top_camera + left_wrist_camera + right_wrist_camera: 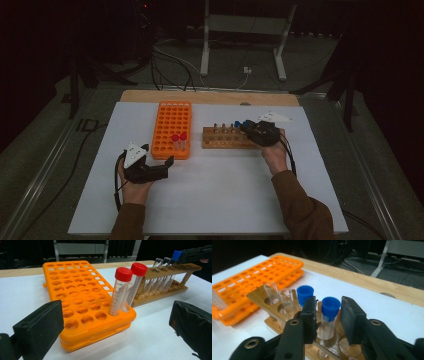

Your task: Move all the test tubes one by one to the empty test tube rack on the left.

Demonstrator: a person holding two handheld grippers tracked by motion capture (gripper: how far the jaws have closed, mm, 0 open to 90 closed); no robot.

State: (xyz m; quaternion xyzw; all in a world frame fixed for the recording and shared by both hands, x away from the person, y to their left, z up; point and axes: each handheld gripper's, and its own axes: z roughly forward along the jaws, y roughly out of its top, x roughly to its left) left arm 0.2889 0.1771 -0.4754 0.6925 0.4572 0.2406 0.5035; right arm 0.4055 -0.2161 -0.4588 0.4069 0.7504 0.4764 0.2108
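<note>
An orange tube rack holds two red-capped tubes upright at its near right corner. To its right, a wooden rack carries clear uncapped tubes and two blue-capped tubes. My right gripper straddles the nearer blue-capped tube, which stands in the wooden rack. Its jaws are close on both sides, with a thin gap still showing at the left pad. The other blue-capped tube stands just behind the left jaw. My left gripper rests open and empty in front of the orange rack.
A white sheet covers the table, with a wooden strip along its far edge. A metal stand and cables lie on the floor beyond. Most holes of the orange rack are free.
</note>
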